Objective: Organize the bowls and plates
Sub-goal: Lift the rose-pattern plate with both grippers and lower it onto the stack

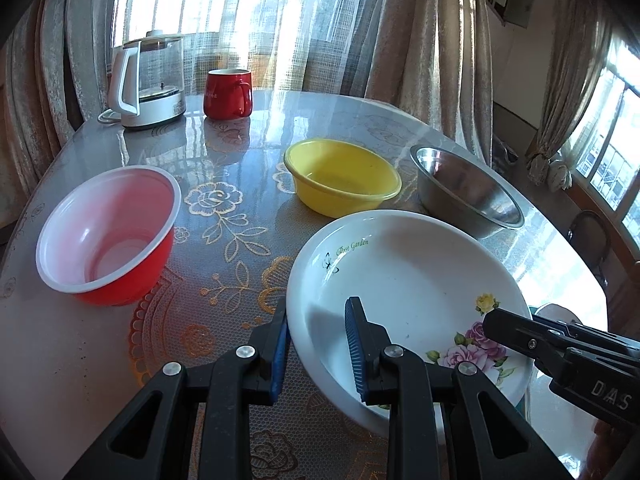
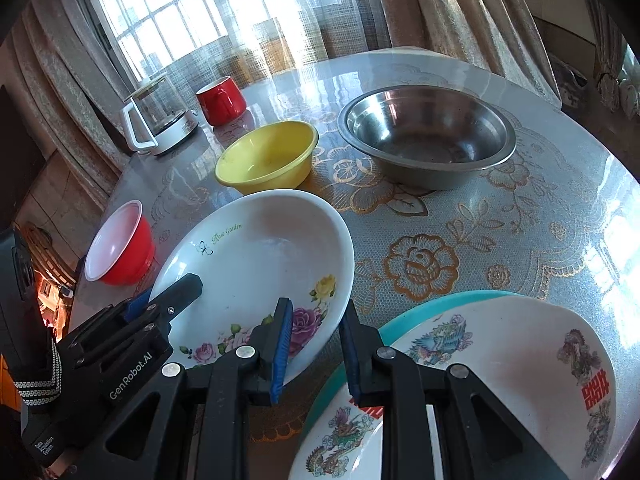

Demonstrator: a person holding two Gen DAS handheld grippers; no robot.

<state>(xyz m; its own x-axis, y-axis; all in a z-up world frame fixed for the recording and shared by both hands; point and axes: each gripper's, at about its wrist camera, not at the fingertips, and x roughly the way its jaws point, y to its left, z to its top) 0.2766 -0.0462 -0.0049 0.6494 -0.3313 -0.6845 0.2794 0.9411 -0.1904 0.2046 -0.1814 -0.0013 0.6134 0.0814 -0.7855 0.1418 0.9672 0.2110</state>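
A white floral plate (image 1: 404, 280) lies tilted on the table; it also shows in the right wrist view (image 2: 260, 264). My left gripper (image 1: 318, 344) is open, with its jaws on either side of the plate's left rim. My right gripper (image 2: 314, 352) is open, with its jaws on either side of the plate's right rim. A red bowl (image 1: 106, 232), a yellow bowl (image 1: 342, 176) and a steel bowl (image 1: 466, 192) stand on the table. A white dragon-pattern plate (image 2: 500, 384) lies on a teal plate (image 2: 420, 316) under the right gripper.
A glass kettle (image 1: 150, 80) and a red mug (image 1: 228, 94) stand at the table's far edge by the curtains. The table (image 2: 500, 216) has a glossy flowered cover. A chair (image 1: 588, 236) stands off to the right.
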